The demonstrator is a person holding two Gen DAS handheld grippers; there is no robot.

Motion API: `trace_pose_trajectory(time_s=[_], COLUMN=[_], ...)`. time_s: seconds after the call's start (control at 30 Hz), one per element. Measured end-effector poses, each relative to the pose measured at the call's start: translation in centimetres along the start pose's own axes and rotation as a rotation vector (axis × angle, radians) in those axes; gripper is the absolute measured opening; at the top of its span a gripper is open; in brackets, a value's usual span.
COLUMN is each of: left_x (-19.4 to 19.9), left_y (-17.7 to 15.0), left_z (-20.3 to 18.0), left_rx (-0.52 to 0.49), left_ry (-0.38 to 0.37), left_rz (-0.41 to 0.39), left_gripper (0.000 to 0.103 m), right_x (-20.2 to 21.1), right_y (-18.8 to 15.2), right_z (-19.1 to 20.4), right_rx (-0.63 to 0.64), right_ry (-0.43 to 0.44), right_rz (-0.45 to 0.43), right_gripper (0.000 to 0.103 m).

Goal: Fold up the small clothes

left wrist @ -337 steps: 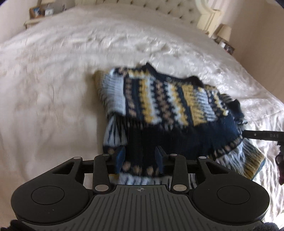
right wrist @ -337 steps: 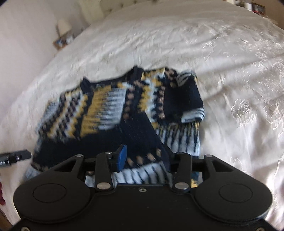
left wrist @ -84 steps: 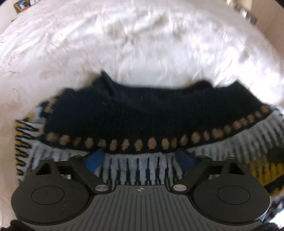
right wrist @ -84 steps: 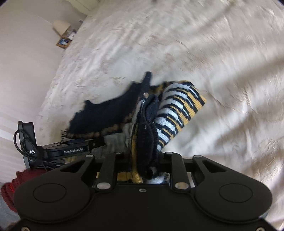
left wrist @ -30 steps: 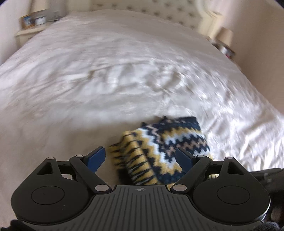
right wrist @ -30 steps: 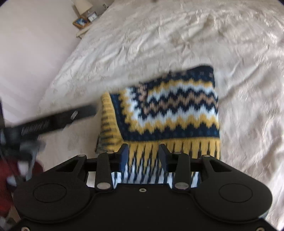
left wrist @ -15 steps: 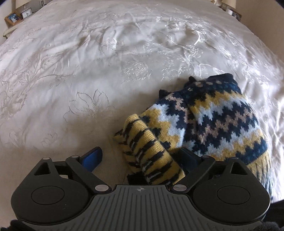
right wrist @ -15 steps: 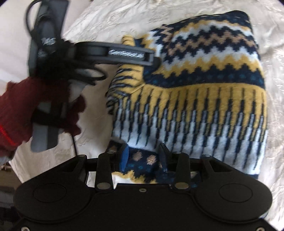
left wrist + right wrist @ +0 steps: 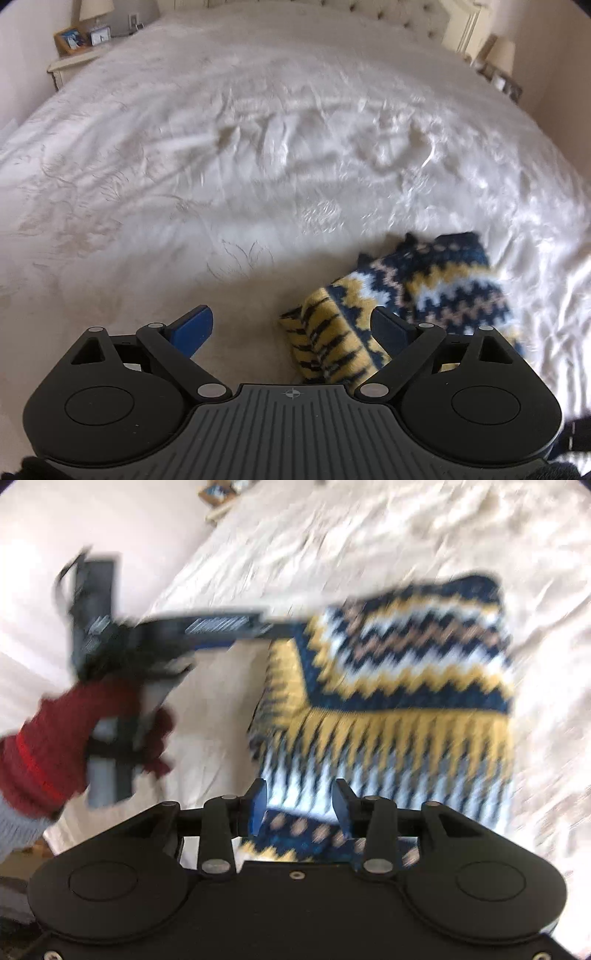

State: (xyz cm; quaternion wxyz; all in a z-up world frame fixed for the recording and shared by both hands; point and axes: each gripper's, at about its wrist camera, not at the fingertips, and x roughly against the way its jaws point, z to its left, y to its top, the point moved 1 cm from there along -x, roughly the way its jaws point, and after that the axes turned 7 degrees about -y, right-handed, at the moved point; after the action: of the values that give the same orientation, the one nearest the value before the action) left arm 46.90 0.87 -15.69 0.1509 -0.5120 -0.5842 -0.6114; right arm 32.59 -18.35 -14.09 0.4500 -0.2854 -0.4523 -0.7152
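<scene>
Spread flat across the bed in the oldest pictures, the sweater [image 9: 417, 295] is now a compact folded block; half a second back the left fingers straddled its yellow-striped corner, and now that corner lies just inside the right-hand finger only.

Left gripper [image 9: 291, 325]: its fingers stand wide apart and have just been opening and settling; the blue pad at 9 o'clock sits over bare bedspread, the dark pad at 3 o'clock overlaps the sweater's edge in the picture, and nothing is clamped. Beyond them the folded sweater lies at 3 to 4 o'clock in the left wrist view, and the white bed [image 9: 258, 147] stretches to 12 o'clock, with a bedside table [image 9: 74, 55] at 11.

Right gripper [image 9: 299, 805]: its fingers are part-way apart and have just opened a little. A navy hem strip with tan dots lies between them; the blur hides whether the pads press on it. Outward, the sweater fills 12 to 3 o'clock, and at 9 o'clock a person's red-gloved hand [image 9: 110, 731] carries the left gripper.

Judging by the tidy block, the folding looks essentially done; what seems left is letting go and perhaps squaring the loose left corner.
</scene>
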Motion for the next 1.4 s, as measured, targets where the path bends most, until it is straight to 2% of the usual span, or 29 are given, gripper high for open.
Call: trace_pose_trajectory(time_s=[0.07,0.17,0.3,0.53,0.63,0.8,0.93,1.03,1.3,1.4], left_x=[1.2,2.5,1.7,-2.4,-3.0,-2.1,-1.7,-1.8,-4.1,-5.2], left_y=[-0.3,-1.4,-3.1,-5.9,-6.4,-7.0,-8.6,-9.8,-9.3,-8.7], left_z=[-0.8,-2.3,-4.1,-3.4,-2.6,-2.4,-2.4,-2.4,-3.6,-4.4], left_rx=[-0.008,-0.015,-0.059,-0.047,-0.003,0.033,0.070,0.095,0.116,0.113], left_ry=[-0.010,-0.039,-0.063,-0.031,-0.047,-0.095,-0.167,-0.194,-0.200,-0.205], left_rz=[-0.011,-0.022,0.023,0.161,0.178,0.152,0.186,0.213,0.270,0.289], left_gripper=[0.093,0.093,0.093,0.095,0.095,0.094,0.094,0.094,0.096,0.102], right_x=[1.1,1.4,0.5,-4.0,-5.3,-5.6,-5.8,-6.1,-7.5,-8.2], right_y=[0.8,2.6,5.2,8.4,8.9,8.5,8.0,7.8,8.2,8.5], right_z=[-0.9,-2.2,-4.0,-7.3,-8.6,-9.7,-10.8,-11.2,-11.7,-11.7], right_rx=[-0.004,0.010,0.051,0.017,-0.005,-0.032,-0.093,-0.107,-0.125,-0.124], right_ry=[-0.037,-0.093,-0.162,-0.265,-0.307,-0.269,-0.202,-0.161,-0.098,-0.077], right_rz=[-0.059,-0.132,-0.187,-0.158,-0.131,-0.114,-0.098,-0.087,-0.054,-0.036], right_gripper=[0.054,0.063,0.065,0.065,0.074,0.077,0.080,0.080,0.092,0.098])
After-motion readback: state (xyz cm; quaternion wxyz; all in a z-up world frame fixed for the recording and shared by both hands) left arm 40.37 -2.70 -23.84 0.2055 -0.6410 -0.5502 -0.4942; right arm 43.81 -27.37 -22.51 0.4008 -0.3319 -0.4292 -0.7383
